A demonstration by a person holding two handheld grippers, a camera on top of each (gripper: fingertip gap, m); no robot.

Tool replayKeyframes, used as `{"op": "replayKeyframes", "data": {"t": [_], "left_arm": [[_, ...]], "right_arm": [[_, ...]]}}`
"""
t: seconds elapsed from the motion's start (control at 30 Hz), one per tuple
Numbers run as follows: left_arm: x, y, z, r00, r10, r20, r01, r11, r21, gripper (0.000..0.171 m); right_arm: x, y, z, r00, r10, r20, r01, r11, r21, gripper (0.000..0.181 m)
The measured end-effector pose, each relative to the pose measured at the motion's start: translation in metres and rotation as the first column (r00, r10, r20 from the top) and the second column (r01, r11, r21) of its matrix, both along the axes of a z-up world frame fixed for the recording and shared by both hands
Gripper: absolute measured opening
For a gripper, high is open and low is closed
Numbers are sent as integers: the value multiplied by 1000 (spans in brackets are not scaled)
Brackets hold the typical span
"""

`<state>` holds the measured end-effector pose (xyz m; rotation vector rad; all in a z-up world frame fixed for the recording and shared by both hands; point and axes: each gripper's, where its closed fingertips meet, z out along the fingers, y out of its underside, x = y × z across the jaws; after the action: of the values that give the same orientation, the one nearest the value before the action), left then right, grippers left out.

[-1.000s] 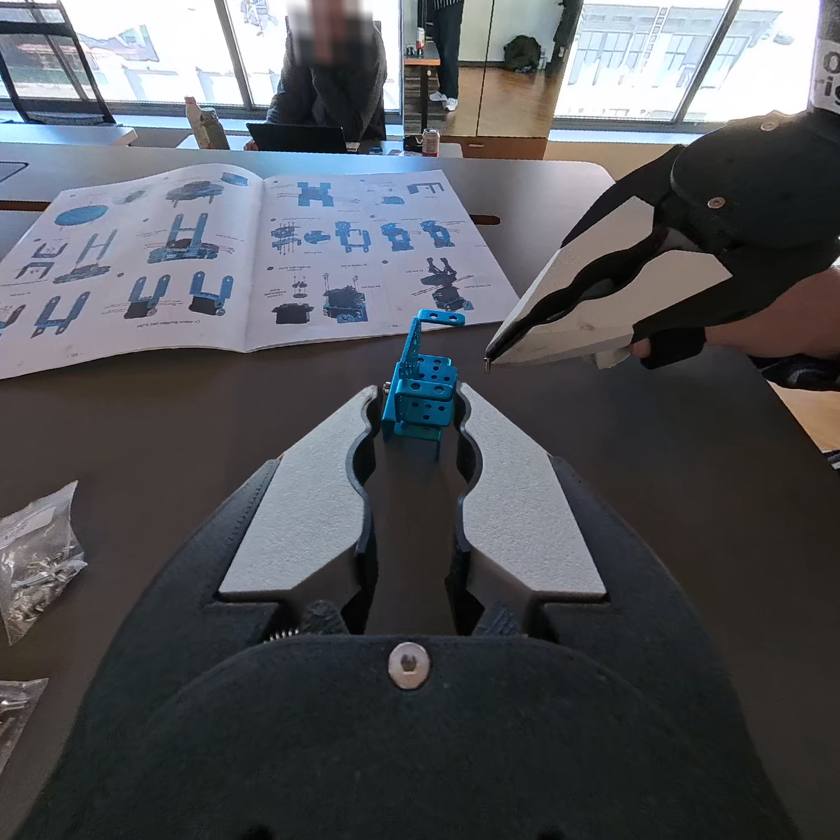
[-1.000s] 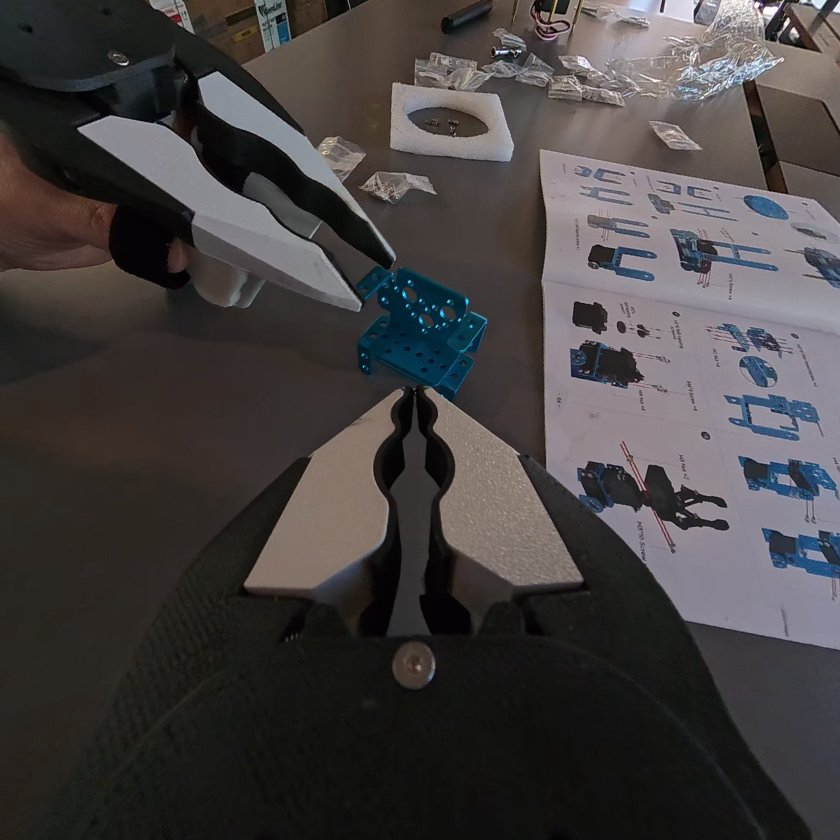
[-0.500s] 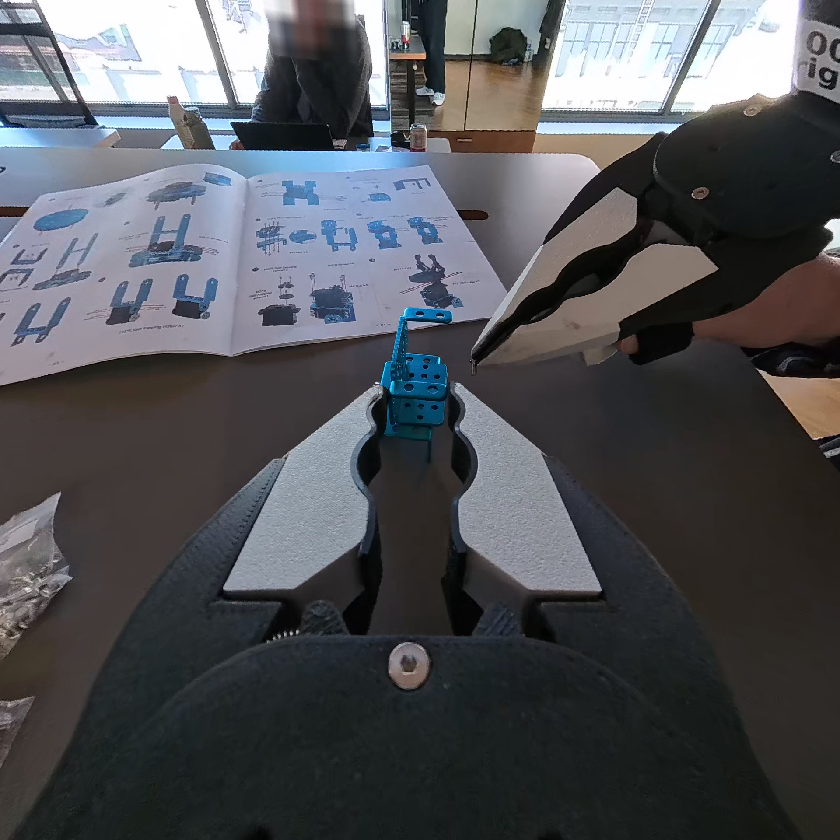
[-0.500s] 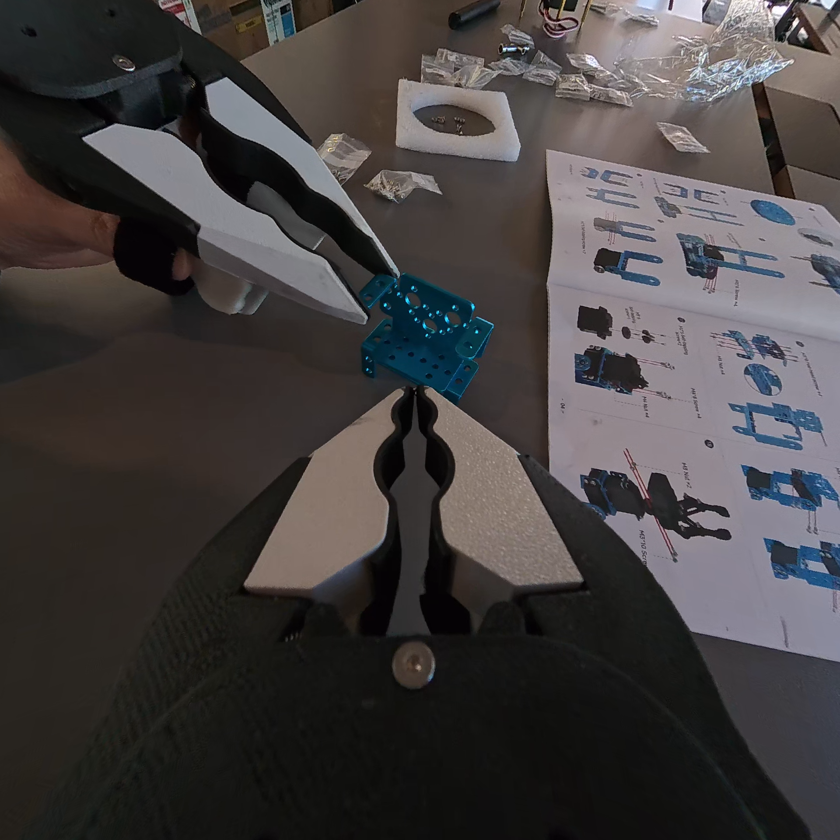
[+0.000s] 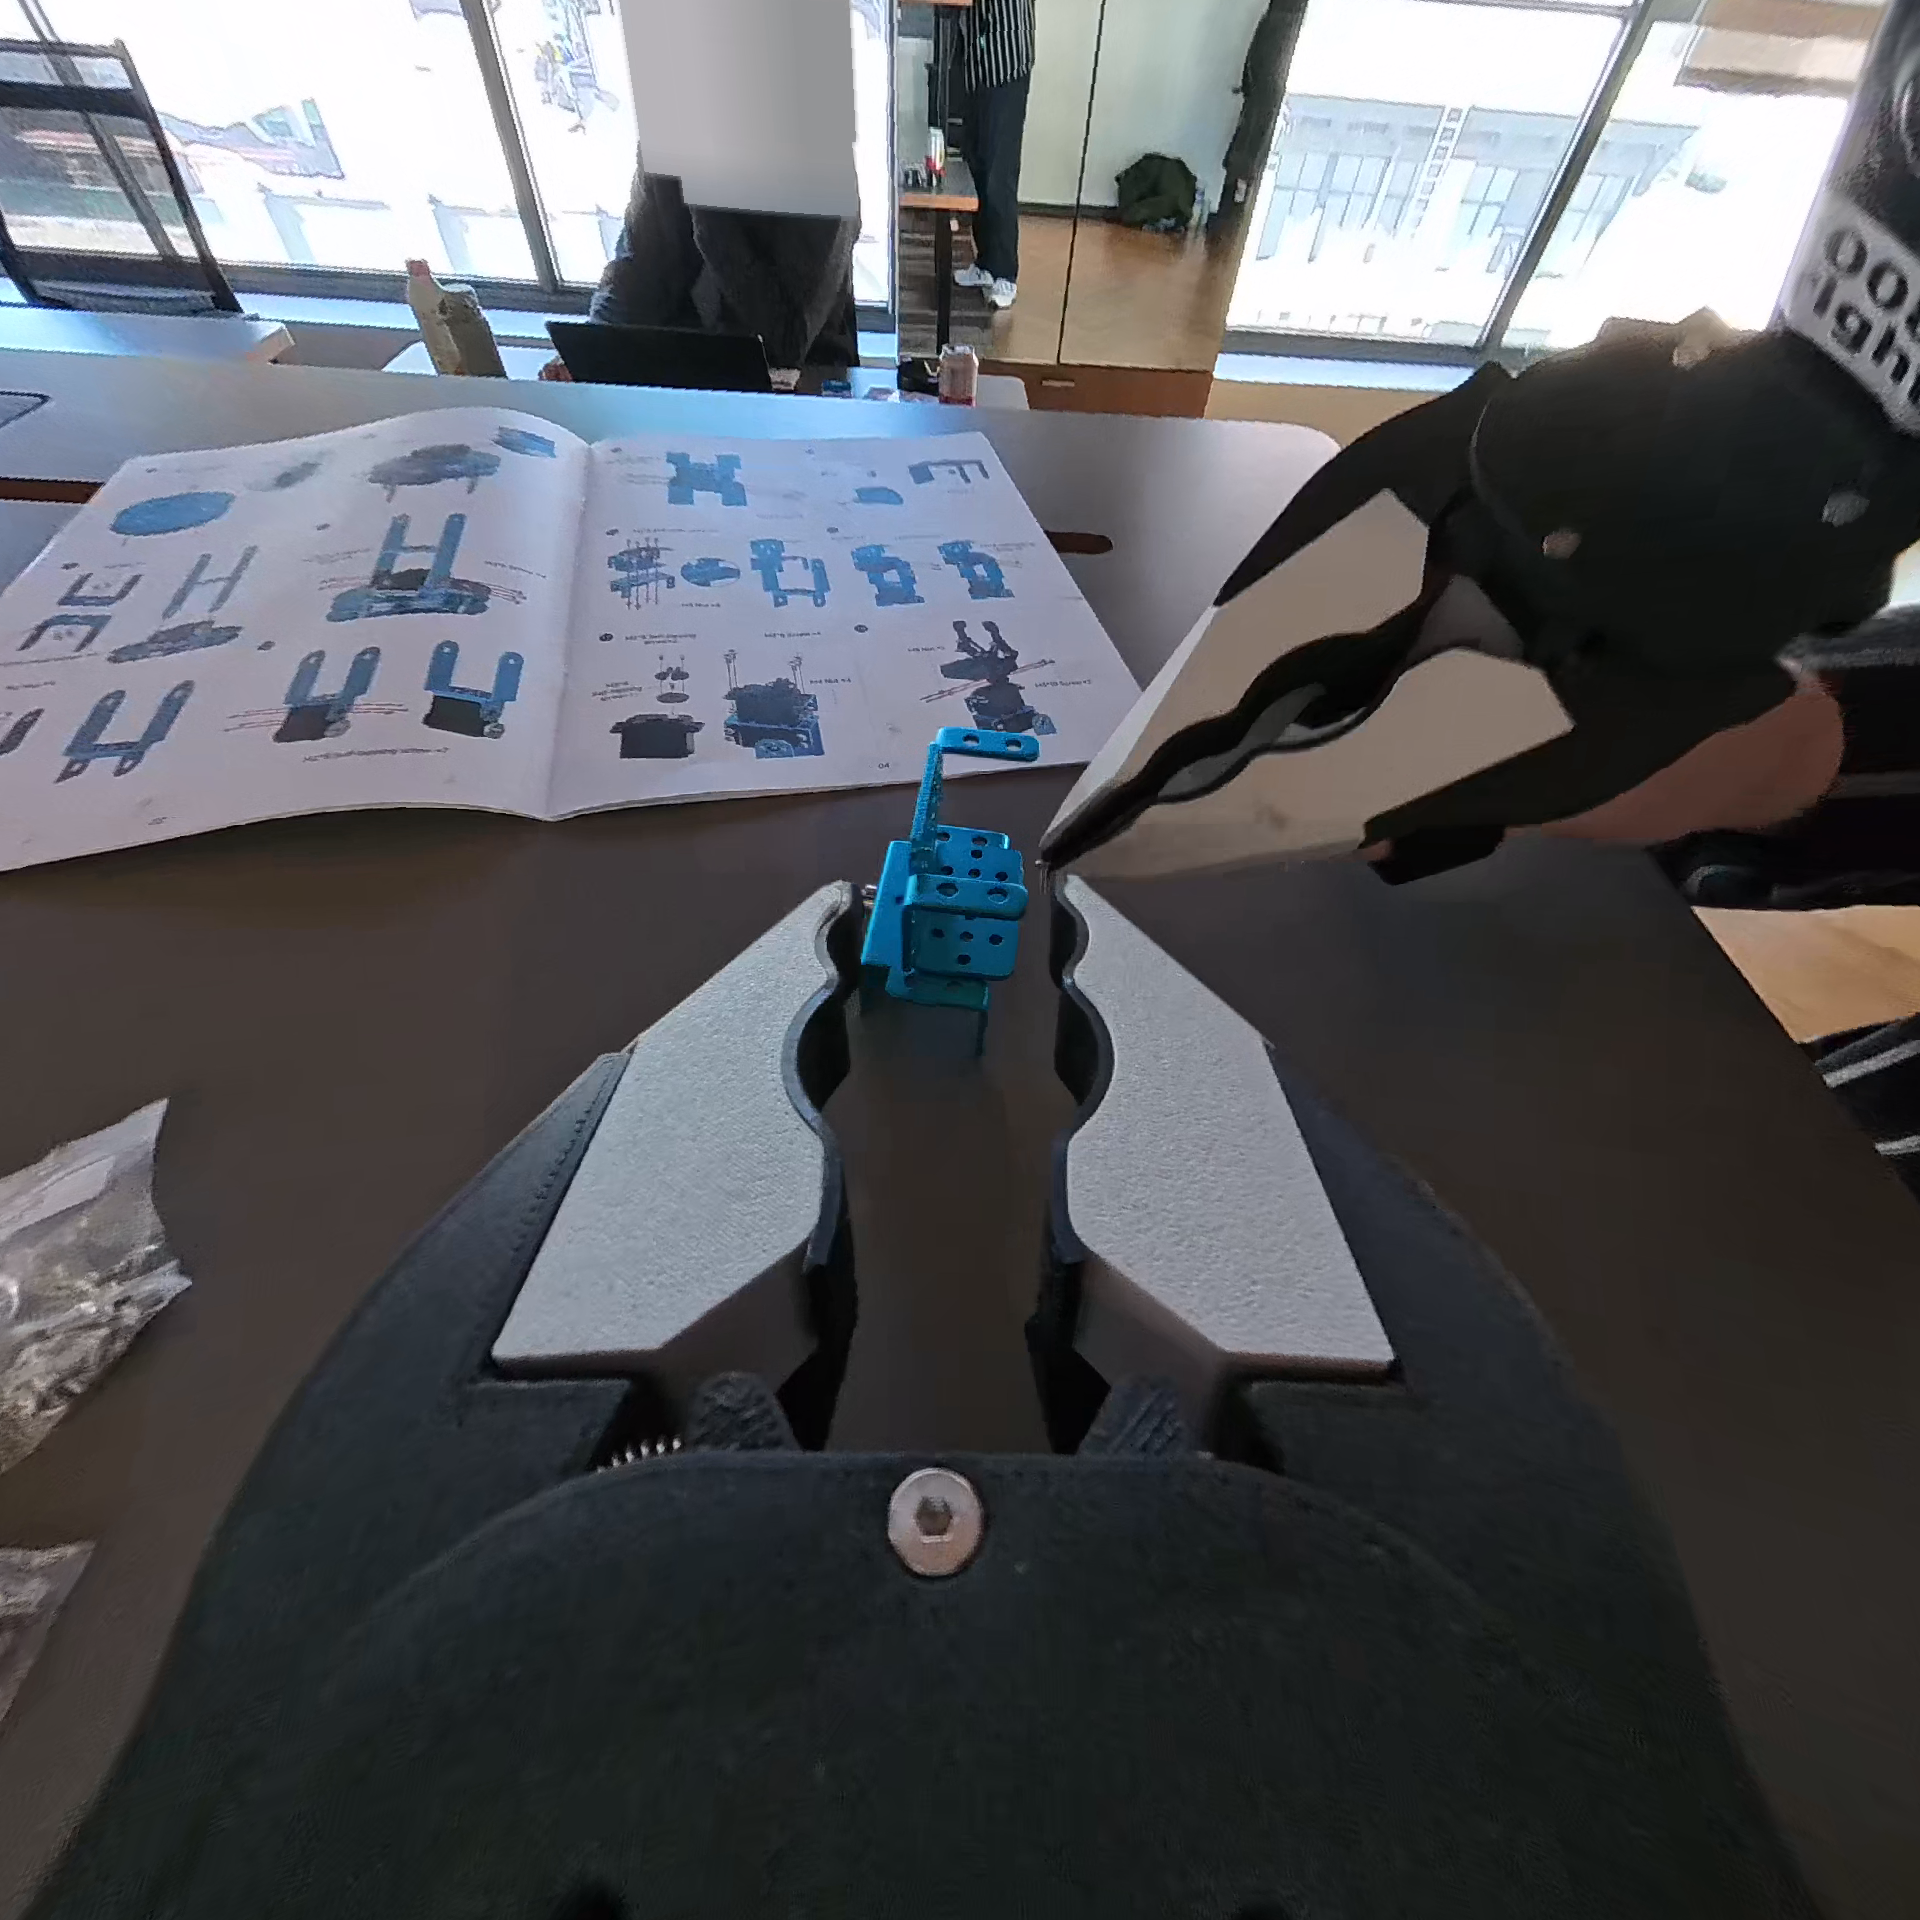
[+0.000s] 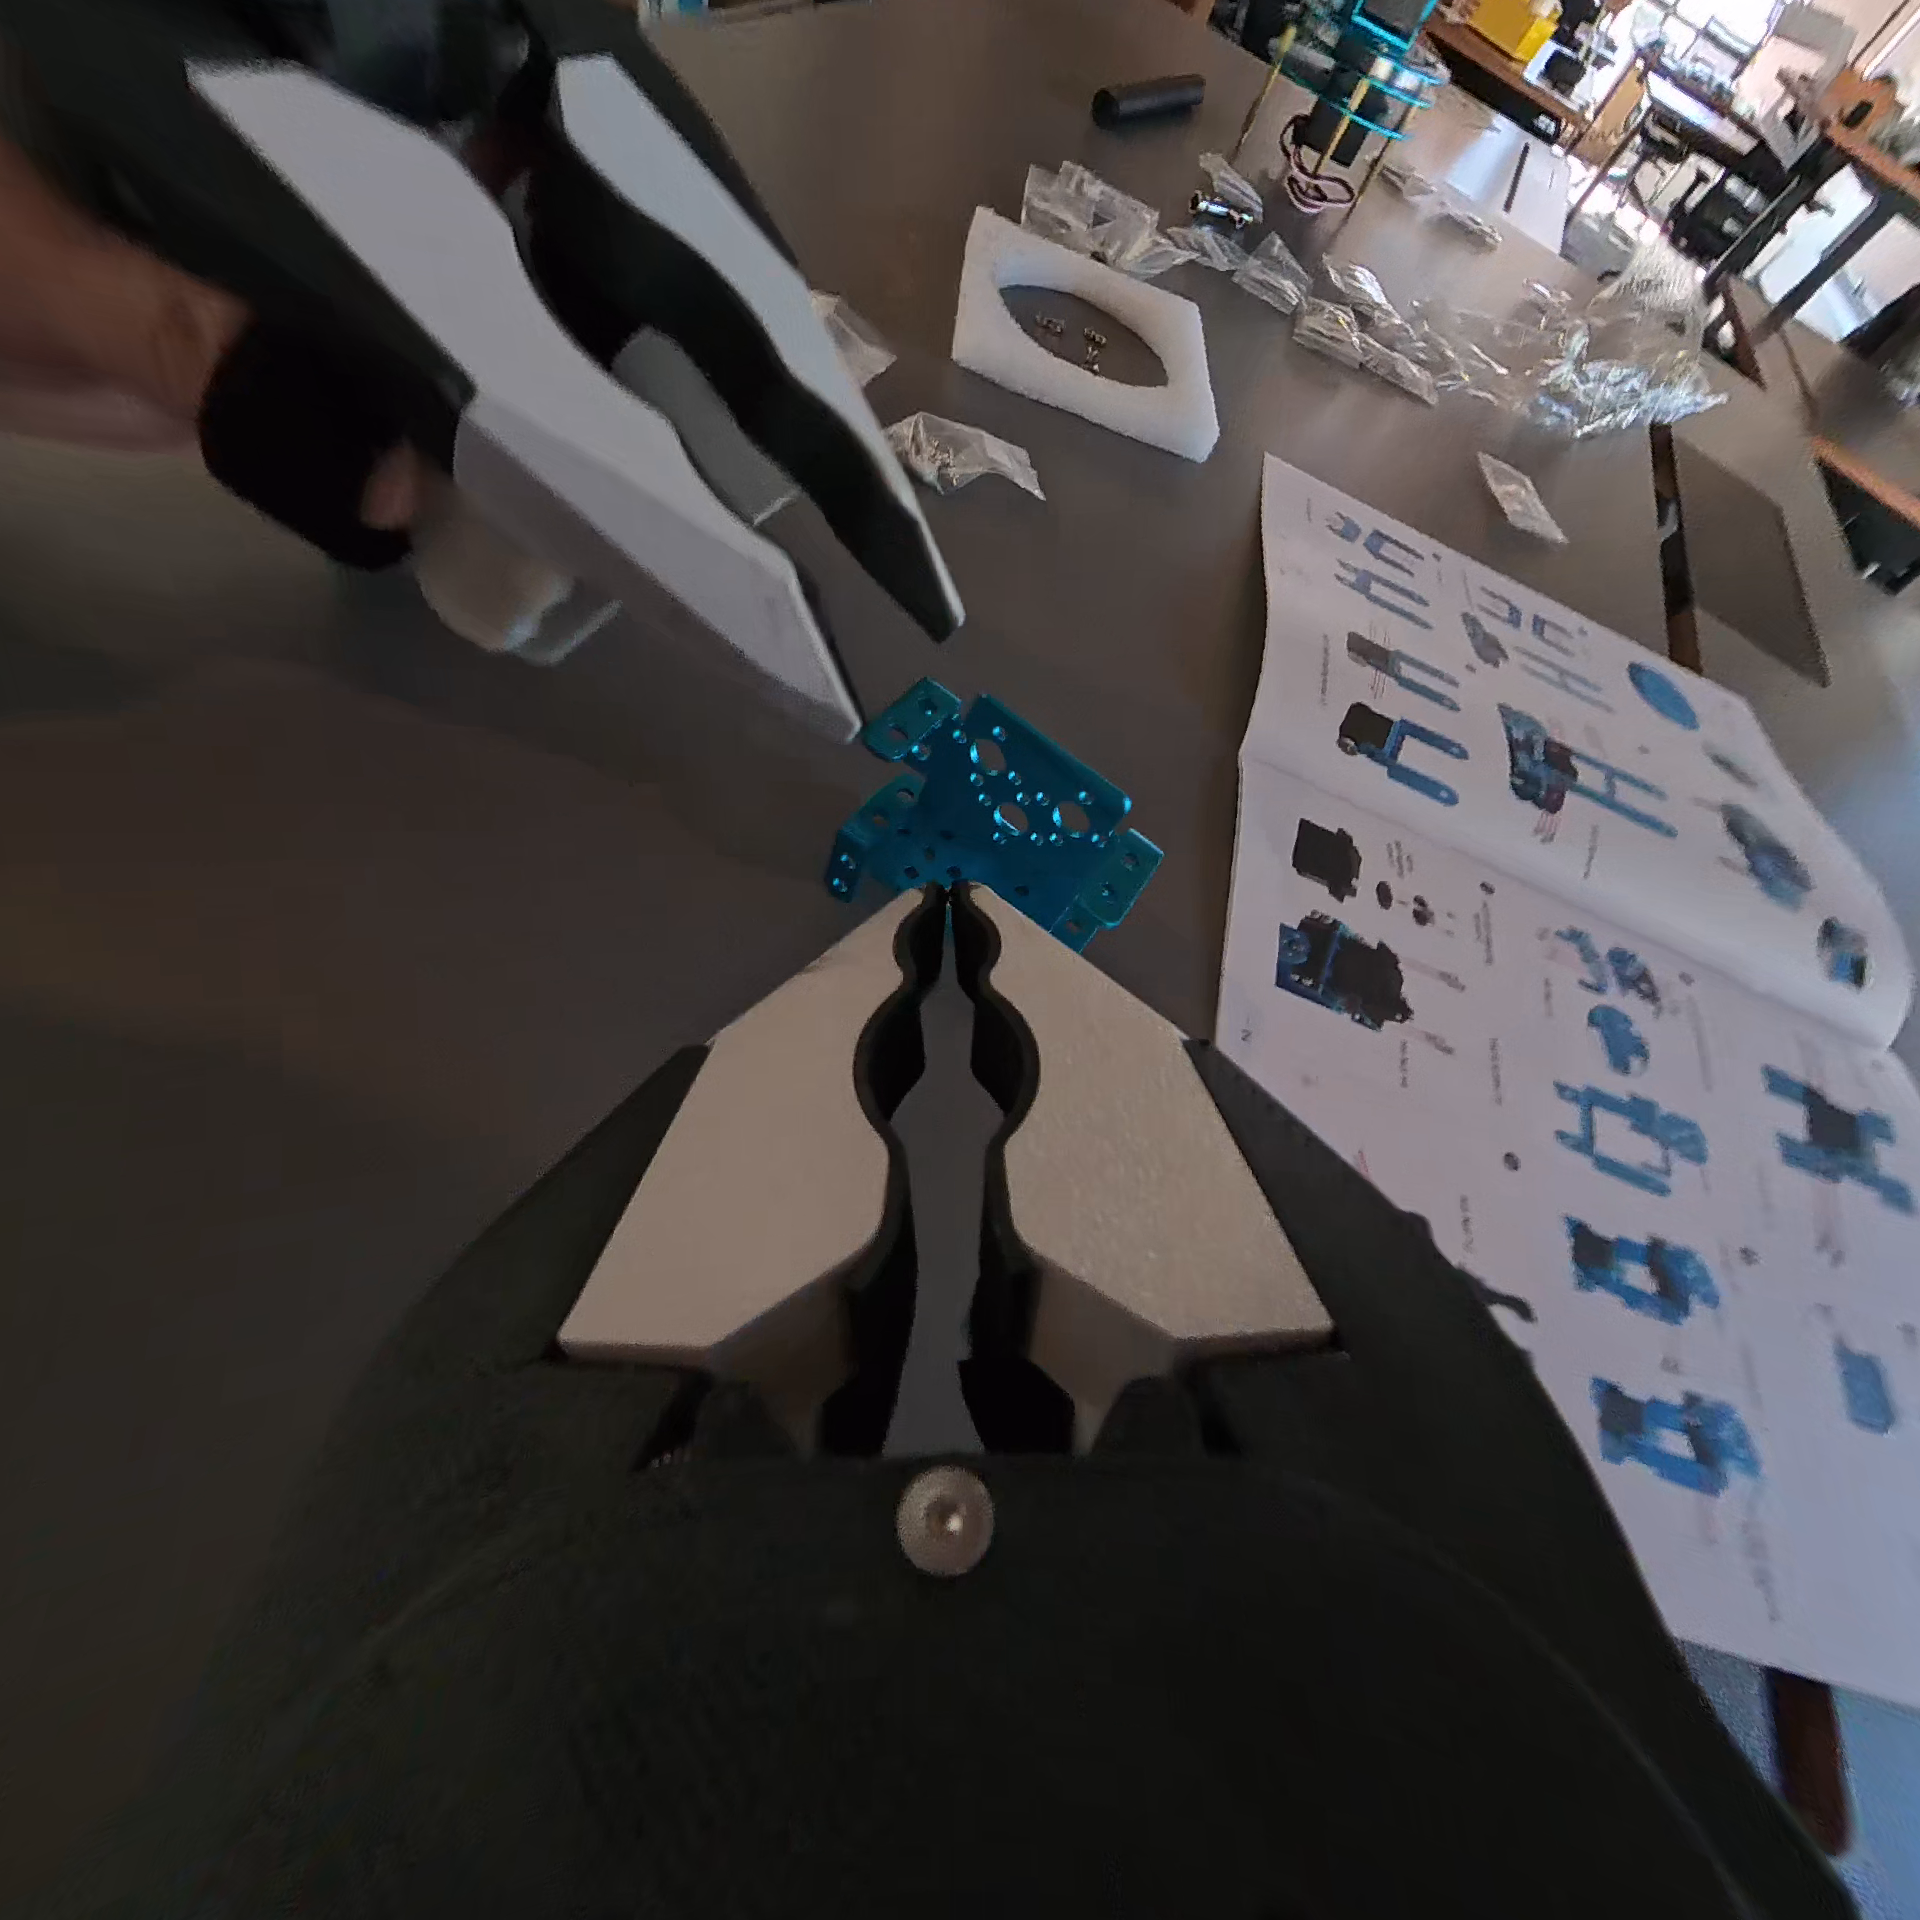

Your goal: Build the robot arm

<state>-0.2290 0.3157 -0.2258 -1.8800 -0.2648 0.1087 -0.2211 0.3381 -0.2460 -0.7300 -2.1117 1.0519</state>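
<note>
A blue perforated metal bracket assembly stands on the dark table. It also shows in the right wrist view. My left gripper is open, with its fingertips on either side of the bracket. The left finger touches the bracket and a small gap shows at the right finger. My right gripper is shut, with its tips against the bracket's near edge. In the left wrist view the right gripper comes in from the right and points at the bracket's side. I cannot tell whether something tiny is pinched at its tip.
An open instruction booklet lies beyond the bracket and also shows in the right wrist view. A white foam frame and bags of hardware lie farther off. More bags lie at left. A person sits at a laptop across the table. The grippers are tip to tip, or close to it.
My right gripper has moved in and tilted until its shut tips reach the bracket. My left gripper has stayed open around the bracket and edged slightly forward.
</note>
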Motion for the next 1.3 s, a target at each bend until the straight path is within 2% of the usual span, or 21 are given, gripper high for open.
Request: {"op": "replayKeyframes", "data": {"t": [0.13,0.37,0.93,1.3], "left_arm": [[-8,-10,3,999,36,16,-36,999,20,33],[-12,-16,4,998,58,4,-58,998,19,32],[-9,-15,5,999,46,-12,-46,999,10,31],[-6,-12,0,999,32,-14,-32,999,-17,29]], "right_arm": [[-4,-5,-3,997,48,-59,-39,990,136,0],[-7,-7,-6,992,81,-99,-54,968,246,0],[-9,-10,-9,983,136,-126,-76,914,398,1],[-9,-11,-12,966,204,-160,-91,844,529,1]]}}
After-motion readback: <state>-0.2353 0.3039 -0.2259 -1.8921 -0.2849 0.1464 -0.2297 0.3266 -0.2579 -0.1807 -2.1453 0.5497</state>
